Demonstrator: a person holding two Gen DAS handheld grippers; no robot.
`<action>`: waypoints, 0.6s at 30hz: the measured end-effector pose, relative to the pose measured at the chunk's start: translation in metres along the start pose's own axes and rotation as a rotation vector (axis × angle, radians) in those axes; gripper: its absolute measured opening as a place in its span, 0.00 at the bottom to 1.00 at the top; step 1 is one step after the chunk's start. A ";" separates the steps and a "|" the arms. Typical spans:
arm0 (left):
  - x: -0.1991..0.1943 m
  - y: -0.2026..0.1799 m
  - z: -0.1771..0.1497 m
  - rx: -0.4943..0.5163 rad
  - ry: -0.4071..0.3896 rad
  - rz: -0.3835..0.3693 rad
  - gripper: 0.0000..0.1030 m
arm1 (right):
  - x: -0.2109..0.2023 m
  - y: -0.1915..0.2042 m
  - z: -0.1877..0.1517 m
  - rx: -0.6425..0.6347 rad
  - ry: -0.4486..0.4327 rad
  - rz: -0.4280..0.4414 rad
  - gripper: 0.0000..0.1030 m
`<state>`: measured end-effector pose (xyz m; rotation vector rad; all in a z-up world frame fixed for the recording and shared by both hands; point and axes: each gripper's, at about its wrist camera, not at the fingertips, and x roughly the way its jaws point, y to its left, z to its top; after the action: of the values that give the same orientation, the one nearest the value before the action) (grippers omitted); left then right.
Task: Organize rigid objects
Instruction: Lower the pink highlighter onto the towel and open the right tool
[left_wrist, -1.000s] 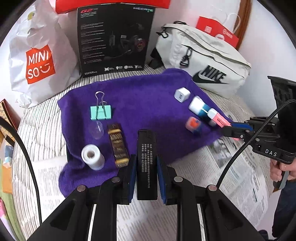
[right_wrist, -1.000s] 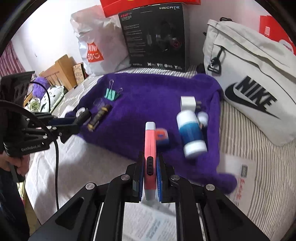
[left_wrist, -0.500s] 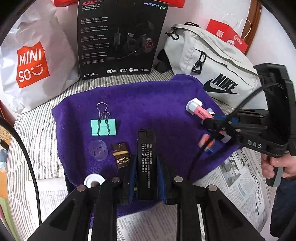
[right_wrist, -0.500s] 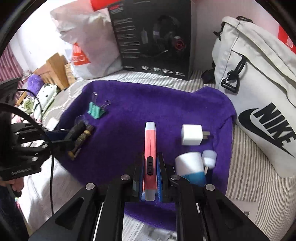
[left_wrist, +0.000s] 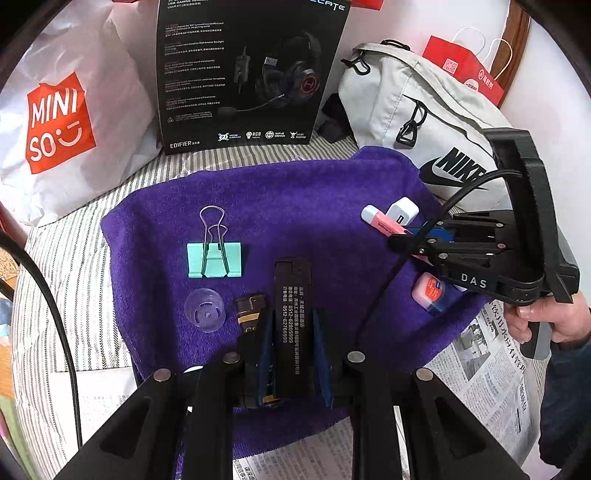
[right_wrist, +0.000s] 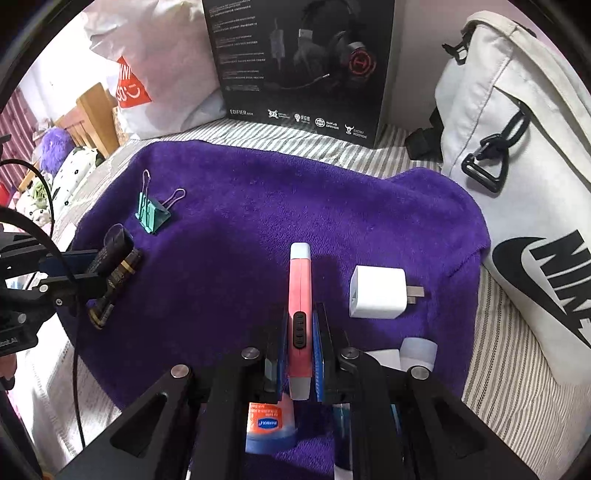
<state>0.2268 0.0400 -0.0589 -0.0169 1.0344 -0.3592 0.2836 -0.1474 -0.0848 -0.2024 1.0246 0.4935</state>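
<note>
Carrying a pink cutter, the right gripper has swung in over the towel beside the charger, while the left gripper clamps a black lighter, both seemingly near set-down.

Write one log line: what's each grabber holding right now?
left gripper: shut on black lighter | right gripper: shut on pink cutter | both over purple towel
</note>
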 end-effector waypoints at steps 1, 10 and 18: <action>0.000 0.000 0.000 0.000 0.001 -0.001 0.20 | 0.001 0.000 0.000 -0.006 0.002 0.000 0.12; 0.001 0.002 0.000 -0.009 0.014 0.014 0.20 | 0.009 0.005 -0.001 -0.034 -0.001 0.004 0.12; 0.002 0.006 0.001 -0.031 0.021 0.026 0.20 | 0.007 0.005 -0.001 -0.050 0.010 0.024 0.16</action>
<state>0.2300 0.0449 -0.0608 -0.0272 1.0602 -0.3207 0.2830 -0.1418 -0.0909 -0.2374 1.0258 0.5408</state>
